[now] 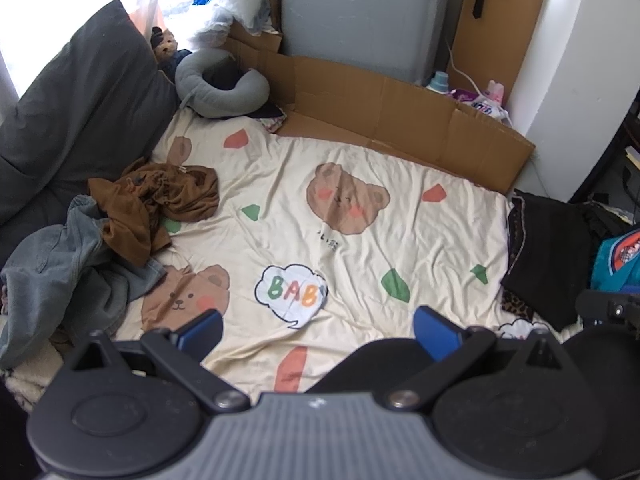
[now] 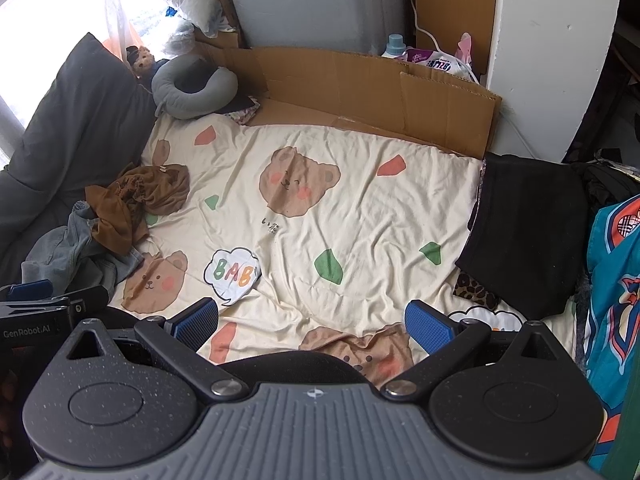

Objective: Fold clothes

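A crumpled brown garment (image 1: 156,204) (image 2: 136,200) lies at the left of the bear-print sheet (image 1: 320,220) (image 2: 320,208), partly on top of a bunched grey-blue garment (image 1: 68,268) (image 2: 80,248). A folded black garment (image 1: 548,252) (image 2: 524,232) rests at the sheet's right edge. My left gripper (image 1: 318,330) hovers open above the sheet's near edge, blue pads wide apart, nothing between them. My right gripper (image 2: 312,326) is likewise open and empty over the near edge. The left gripper's body shows at the lower left of the right wrist view.
A dark grey pillow (image 1: 76,112) (image 2: 72,128) and a grey neck pillow (image 1: 220,84) (image 2: 192,86) sit at the back left. Flattened cardboard (image 1: 400,120) (image 2: 360,84) lines the far side. Bottles (image 1: 438,80) stand behind it. A teal printed cloth (image 2: 616,280) hangs at right.
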